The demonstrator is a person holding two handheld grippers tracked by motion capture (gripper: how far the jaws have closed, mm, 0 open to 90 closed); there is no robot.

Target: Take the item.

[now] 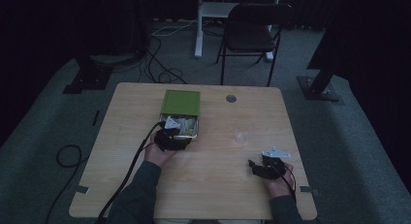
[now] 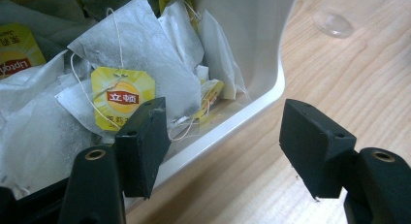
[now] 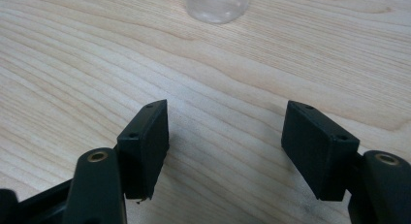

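A small metal box (image 1: 193,135) stands at the middle of the wooden table with its green lid (image 1: 181,102) folded back. It holds several white tea bags (image 2: 140,54) with yellow tags (image 2: 122,95). My left gripper (image 1: 170,136) is at the box's near side and open. In the left gripper view (image 2: 225,122) one jaw hangs over the tea bags and the other over the table, with the box's pale rim (image 2: 252,107) between them, untouched. My right gripper (image 1: 257,168) rests open near the front right of the table (image 3: 225,122), with bare wood between its jaws.
A small clear cup (image 1: 239,136) stands on the table between the box and my right gripper, and it appears as the clear cup (image 3: 216,3) ahead of the right jaws. A round grommet (image 1: 231,98) sits near the far edge. Beyond the table stand a black chair (image 1: 252,32) and floor cables.
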